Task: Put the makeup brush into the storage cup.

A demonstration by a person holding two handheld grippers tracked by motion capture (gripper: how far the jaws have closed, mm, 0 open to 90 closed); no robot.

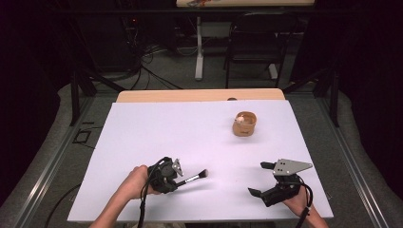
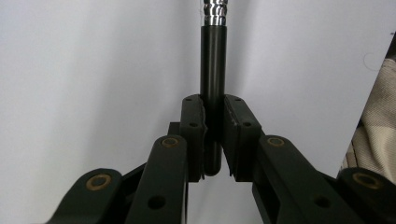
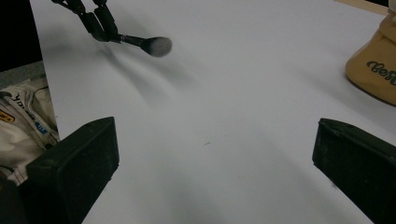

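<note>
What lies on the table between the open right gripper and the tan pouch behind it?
Nothing: in the high view the white table is bare between the right gripper and the tan pouch. The makeup brush sits off to the left, clamped in the left gripper.

We see a matt white table sheet (image 1: 157,137), brush (image 2: 213,84) with glossy black handle, shiny metal ferrule, soft bristles, matt black plastic jaws.

Left gripper (image 1: 177,178) jaws clamped tight, right gripper (image 1: 261,178) jaws spread wide, both held low
</note>
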